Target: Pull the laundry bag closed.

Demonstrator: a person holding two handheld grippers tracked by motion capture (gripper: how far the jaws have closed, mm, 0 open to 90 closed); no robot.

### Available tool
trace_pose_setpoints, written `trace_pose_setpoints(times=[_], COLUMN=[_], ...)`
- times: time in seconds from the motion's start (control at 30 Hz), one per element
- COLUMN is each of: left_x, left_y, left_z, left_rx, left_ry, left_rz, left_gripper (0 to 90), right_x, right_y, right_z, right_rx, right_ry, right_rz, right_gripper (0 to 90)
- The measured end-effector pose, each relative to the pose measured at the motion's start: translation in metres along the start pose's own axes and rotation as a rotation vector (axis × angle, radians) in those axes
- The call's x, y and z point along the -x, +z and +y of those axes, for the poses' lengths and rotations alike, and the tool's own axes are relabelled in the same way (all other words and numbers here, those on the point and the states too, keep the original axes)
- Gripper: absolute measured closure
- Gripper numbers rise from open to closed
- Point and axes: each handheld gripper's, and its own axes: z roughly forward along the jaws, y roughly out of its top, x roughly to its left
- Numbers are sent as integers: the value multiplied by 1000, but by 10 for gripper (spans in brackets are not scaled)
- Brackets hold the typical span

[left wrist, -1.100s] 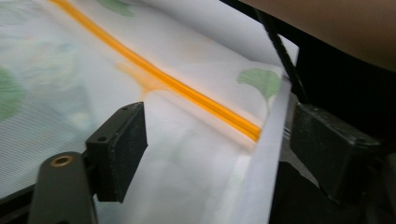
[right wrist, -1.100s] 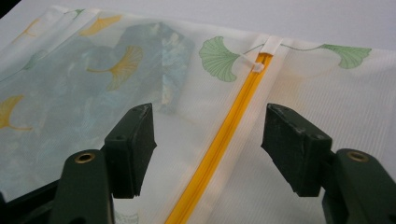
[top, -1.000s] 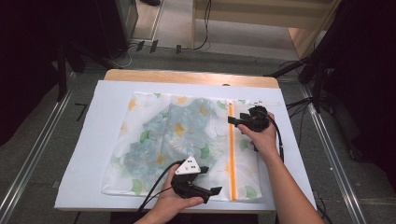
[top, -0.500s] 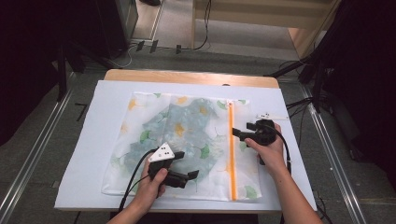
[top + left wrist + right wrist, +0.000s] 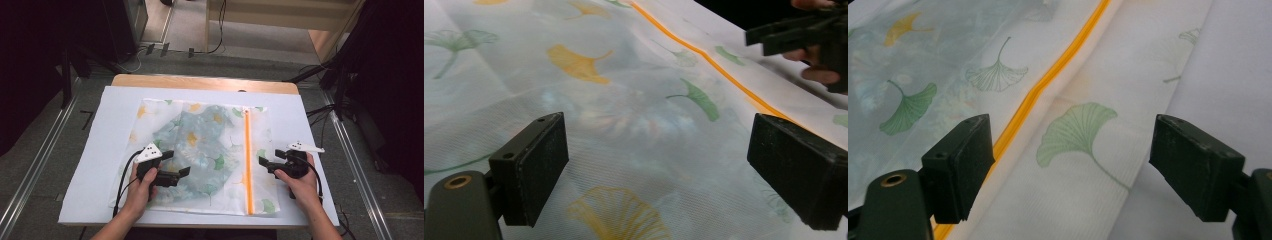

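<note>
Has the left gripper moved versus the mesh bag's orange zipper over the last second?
Yes. In the high view the left gripper has slid left, away from the orange zipper, and now sits over the mesh bag near its left edge, jaws open.

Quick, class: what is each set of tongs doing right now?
Left tongs: open, holding nothing, over the mesh laundry bag.
Right tongs: open, holding nothing.

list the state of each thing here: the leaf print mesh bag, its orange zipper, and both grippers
white mesh laundry bag with leaf print: lying flat on the white sheet, folded cloth inside
orange zipper: closed along the length in view
left gripper: open, jaws just widened, holding nothing
right gripper: open, jaws just widened, holding nothing
</note>
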Motion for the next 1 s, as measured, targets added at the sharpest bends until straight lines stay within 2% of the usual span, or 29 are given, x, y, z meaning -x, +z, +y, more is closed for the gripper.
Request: trace_pose_setpoints(times=[0.2,0.4,0.57,0.7,1.0], left_x=[-16,-29,-40,-50,-66], left_y=[-13,-28,-42,-53,-78], left_z=[-2,-5,-7,-10,-20], left_rx=[6,2,13,12,14], left_ry=[-3,-4,-16,-19,-35], left_rz=[32,71,98,123,165], left_gripper=[95,94,94,94,93], right_x=[0,2,0,-1,-3], right_y=[-21,-40,-56,-67,-94], right_z=[-12,-27,-39,-47,-64], right_rx=[15,3,10,11,45], right_ry=[3,-6,16,1,0], right_rz=[-2,-37,-39,-49,-71], right_gripper=[159,149,149,149,149])
